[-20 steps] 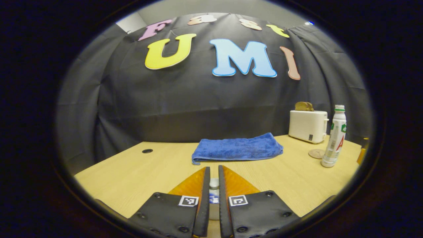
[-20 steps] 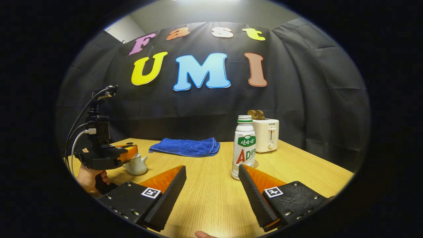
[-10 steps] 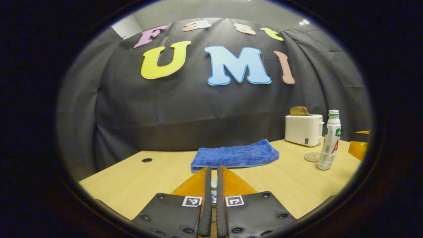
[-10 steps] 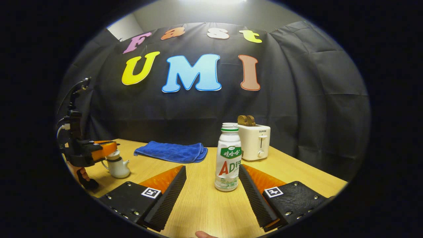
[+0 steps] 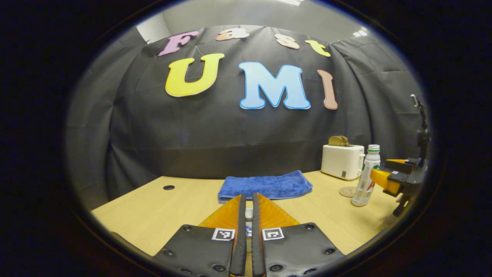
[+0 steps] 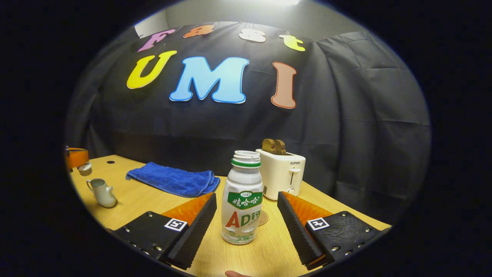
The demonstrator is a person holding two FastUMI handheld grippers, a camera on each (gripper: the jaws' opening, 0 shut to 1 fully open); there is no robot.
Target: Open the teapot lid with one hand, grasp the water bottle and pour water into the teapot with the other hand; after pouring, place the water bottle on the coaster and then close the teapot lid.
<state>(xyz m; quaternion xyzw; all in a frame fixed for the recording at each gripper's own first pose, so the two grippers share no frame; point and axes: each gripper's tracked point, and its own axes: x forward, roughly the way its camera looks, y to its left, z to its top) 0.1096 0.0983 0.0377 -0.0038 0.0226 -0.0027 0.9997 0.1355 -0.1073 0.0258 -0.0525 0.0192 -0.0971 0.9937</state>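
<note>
The white teapot (image 6: 103, 193) stands uncovered on the wooden table (image 6: 146, 200) at the left of the right gripper view. Its lid (image 6: 84, 168) hangs above and left of it, held in my left gripper (image 6: 77, 157). In the left gripper view that gripper (image 5: 248, 200) is shut on the lid (image 5: 249, 221), whose white knob shows between the fingers. The white water bottle (image 6: 242, 196), uncapped and upright, stands between the spread fingers of my open right gripper (image 6: 246, 196), untouched. A round coaster (image 6: 263, 218) lies just behind the bottle. From the left gripper view the bottle (image 5: 363, 177) and coaster (image 5: 348, 191) sit far right.
A folded blue towel (image 6: 171, 181) lies at the back of the table. A white toaster (image 6: 282, 175) holding bread stands behind the bottle and coaster. The tabletop has a small dark hole (image 5: 168, 187) at its back left. Black cloth closes off the back.
My left gripper has lifted the lid off the teapot and away from it. My right gripper has moved forward until the bottle stands between its open fingers.
</note>
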